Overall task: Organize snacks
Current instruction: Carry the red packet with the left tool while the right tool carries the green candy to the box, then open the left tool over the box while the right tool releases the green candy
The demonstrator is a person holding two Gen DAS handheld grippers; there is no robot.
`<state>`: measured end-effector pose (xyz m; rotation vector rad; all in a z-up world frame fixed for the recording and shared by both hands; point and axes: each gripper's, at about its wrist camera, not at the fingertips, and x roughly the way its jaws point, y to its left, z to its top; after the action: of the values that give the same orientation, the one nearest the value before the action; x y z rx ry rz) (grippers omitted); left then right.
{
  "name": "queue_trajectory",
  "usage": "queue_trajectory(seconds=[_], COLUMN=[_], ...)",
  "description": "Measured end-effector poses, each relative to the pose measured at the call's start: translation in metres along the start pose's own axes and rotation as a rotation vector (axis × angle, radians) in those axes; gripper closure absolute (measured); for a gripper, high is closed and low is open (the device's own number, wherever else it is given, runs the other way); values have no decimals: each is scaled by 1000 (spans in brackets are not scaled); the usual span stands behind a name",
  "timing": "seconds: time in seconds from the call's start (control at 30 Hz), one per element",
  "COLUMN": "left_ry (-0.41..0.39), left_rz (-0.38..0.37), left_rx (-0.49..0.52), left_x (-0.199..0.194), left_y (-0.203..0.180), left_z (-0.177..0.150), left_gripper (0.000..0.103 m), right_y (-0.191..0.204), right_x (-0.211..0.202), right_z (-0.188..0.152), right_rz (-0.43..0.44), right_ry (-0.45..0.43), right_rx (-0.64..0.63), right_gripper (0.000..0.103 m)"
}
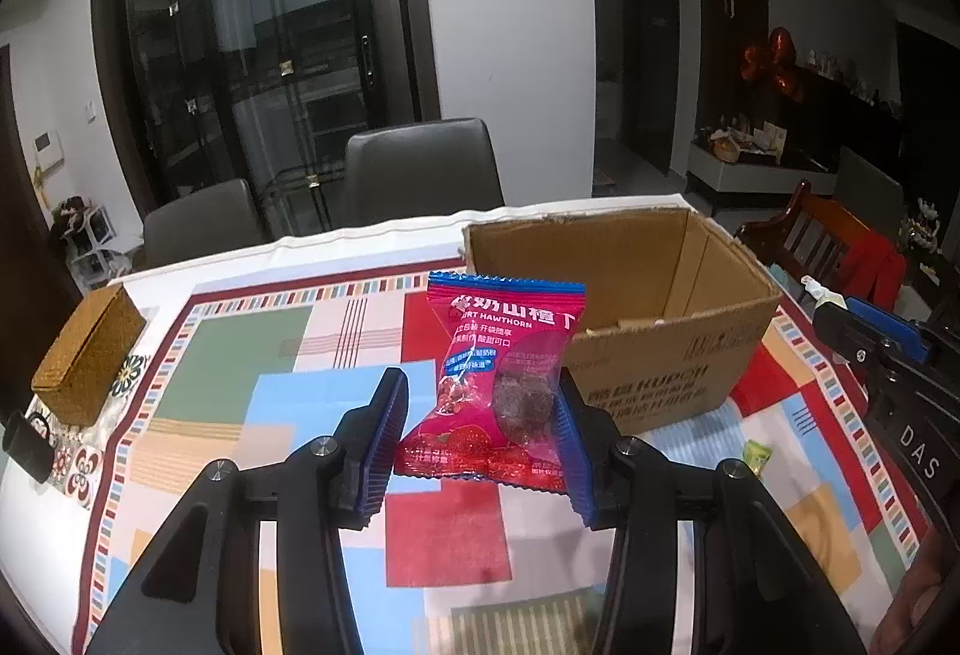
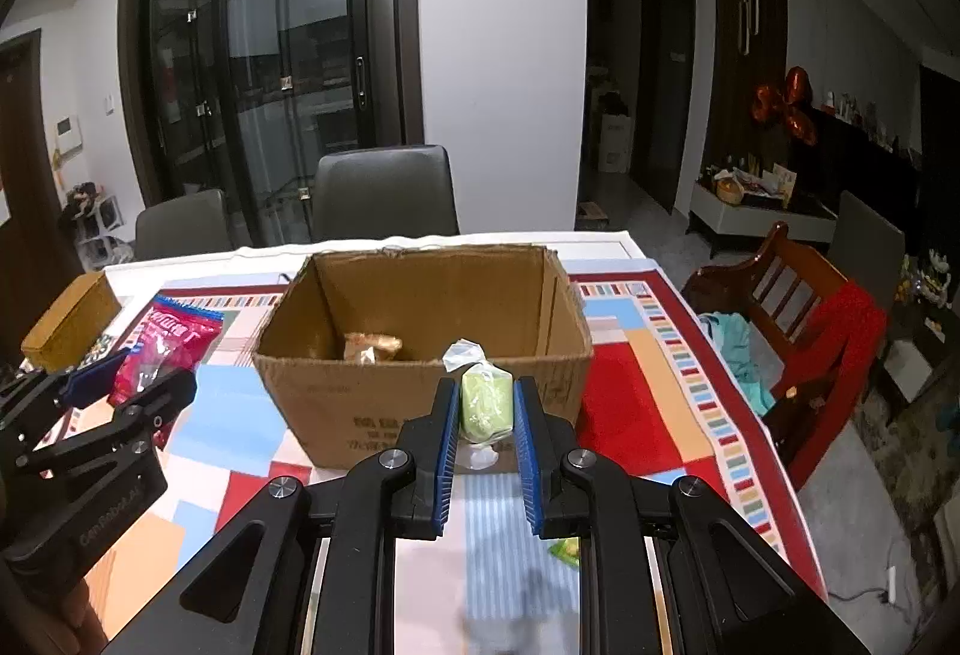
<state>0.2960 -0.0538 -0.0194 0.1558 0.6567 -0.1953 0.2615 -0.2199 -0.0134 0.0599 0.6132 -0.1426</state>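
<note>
Left wrist view: the left gripper (image 1: 480, 439) holds a red hawthorn snack bag (image 1: 501, 385) between its blue ribbed pads, clear of the patchwork tablecloth (image 1: 240, 355). The bag stands upright, long axis vertical, its printed top edge up and its lower seam down between the fingers. Just behind it to the right sits an open cardboard box (image 1: 648, 349); its inside is mostly hidden by the near wall. A woven rattan box (image 1: 87, 355) lies well apart at the left table edge, and a small green sweet (image 1: 757, 455) lies on the cloth near the carton. The right gripper's body (image 1: 888, 373) is cut off at the frame edge.

Right wrist view: the right gripper (image 2: 486, 433) is clamped narrow on a green wrapped candy (image 2: 486, 403) — upright, twisted clear ends above and below. The carton stands directly ahead, with a brownish packet (image 2: 372, 346) inside, hard to identify. Another green wrapper (image 2: 567, 550) lies below, half hidden by the gripper.
</note>
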Motion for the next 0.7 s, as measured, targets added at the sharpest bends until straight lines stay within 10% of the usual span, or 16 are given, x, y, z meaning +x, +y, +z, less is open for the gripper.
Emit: queue_trajectory(seconds=[0.7], left_ry=[-29], left_rz=[-26], left_rx=[20], left_x=[27], left_y=[-22], left_z=[45], left_gripper=[56], right_y=[-11], right_x=[21], right_z=[36], right_rz=[7], right_ry=[-24], right_rx=[-25], right_gripper=[83])
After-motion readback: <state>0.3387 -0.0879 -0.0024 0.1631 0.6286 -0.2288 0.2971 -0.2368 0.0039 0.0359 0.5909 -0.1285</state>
